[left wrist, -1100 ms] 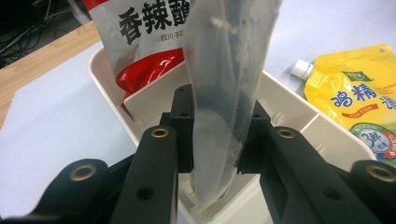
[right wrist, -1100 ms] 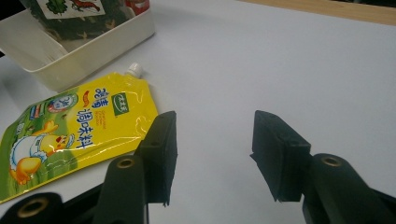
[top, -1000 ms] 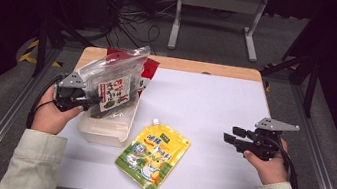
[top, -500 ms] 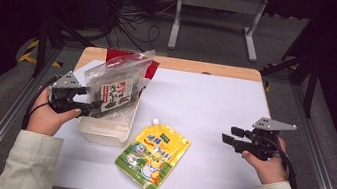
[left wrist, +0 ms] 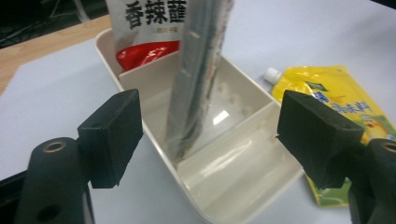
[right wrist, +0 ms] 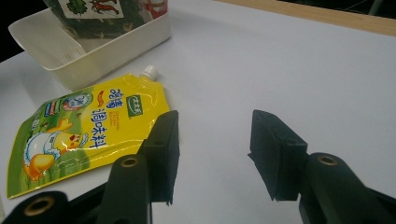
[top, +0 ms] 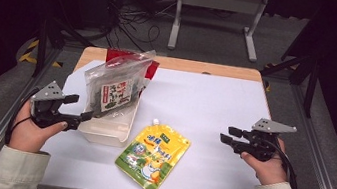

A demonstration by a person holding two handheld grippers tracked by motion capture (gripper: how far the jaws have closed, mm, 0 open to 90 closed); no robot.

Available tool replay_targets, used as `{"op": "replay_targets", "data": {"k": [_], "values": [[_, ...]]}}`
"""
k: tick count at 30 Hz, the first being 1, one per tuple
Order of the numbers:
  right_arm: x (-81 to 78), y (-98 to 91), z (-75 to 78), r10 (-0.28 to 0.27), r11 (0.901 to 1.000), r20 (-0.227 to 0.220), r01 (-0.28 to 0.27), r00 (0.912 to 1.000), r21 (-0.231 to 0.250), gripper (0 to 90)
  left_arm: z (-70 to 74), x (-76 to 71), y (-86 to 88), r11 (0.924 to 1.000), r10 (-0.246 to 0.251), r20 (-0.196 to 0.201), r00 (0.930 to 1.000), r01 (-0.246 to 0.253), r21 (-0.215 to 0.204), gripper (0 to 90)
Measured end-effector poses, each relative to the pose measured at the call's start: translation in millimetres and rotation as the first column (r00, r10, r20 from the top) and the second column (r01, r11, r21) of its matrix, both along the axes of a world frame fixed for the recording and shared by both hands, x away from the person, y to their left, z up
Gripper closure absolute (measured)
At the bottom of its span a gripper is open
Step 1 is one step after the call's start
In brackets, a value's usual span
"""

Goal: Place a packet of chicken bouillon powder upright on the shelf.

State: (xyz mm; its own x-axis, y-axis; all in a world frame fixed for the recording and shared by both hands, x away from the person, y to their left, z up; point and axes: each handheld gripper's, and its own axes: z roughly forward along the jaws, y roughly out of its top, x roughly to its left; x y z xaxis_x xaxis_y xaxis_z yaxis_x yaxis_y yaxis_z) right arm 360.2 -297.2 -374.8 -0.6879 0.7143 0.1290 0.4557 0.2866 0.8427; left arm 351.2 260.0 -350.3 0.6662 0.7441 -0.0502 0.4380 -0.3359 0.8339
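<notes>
Two grippers are on the table, one in each hand. The left gripper [top: 73, 110] sits at the near left end of the cream tray [top: 99, 137]. Its jaws have just been opening and now stand wide apart, with nothing pressed between them. In the left gripper view the clear snack bag [left wrist: 198, 70] stands on its edge inside the tray's middle part, a little past the jaw tips and not touching them. It looks like this bag has just been dropped in, so the putting-in step seems done for it. A red packet [left wrist: 140, 56] stands in the far part of the tray behind a thin wall.

The right gripper [top: 227, 135] rests on the right side of the table, well apart from everything. Its jaws are partly open and hold nothing.

Next comes the yellow pouch [top: 153, 157], I think. It lies flat on the white table [top: 216, 101], just beside the tray's near right corner, with its white cap [top: 155, 122] pointing to the tray. A gripper must get a pad under one thin edge, or pinch the cap, then lift and tip it upright into the tray's near part, which is bare.

The tall clear bag leans over the tray and may flop if bumped. Farther off, past the wooden table edge [top: 200, 68], are cables and a grey metal stand [top: 217, 11] on the floor, out of the way.
</notes>
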Motion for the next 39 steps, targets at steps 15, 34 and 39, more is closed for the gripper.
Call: {"op": "replay_targets", "data": {"k": [15, 34, 39], "values": [[0.8, 20.5, 4.4, 0.072, 0.9974, 0.029, -0.072, 0.9970, 0.007, 45.6, -2.4, -19.3, -22.2, 0.9957, -0.092, -0.027, 0.9954, 0.091, -0.018, 20.6], [8.6, 66.5, -7.7, 0.092, 0.9950, -0.064, -0.089, 0.9937, 0.045, 27.3, -10.0, -30.3, -54.1, 0.9812, -0.193, -0.043, 0.9803, 0.192, -0.017, 20.6], [12.2, 83.4, -18.1, 0.083, 0.9957, -0.091, -0.079, 0.9924, 0.048, 21.4, -14.4, -30.1, -61.3, 0.9815, -0.191, -0.045, 0.9805, 0.191, -0.017, 20.5]]}}
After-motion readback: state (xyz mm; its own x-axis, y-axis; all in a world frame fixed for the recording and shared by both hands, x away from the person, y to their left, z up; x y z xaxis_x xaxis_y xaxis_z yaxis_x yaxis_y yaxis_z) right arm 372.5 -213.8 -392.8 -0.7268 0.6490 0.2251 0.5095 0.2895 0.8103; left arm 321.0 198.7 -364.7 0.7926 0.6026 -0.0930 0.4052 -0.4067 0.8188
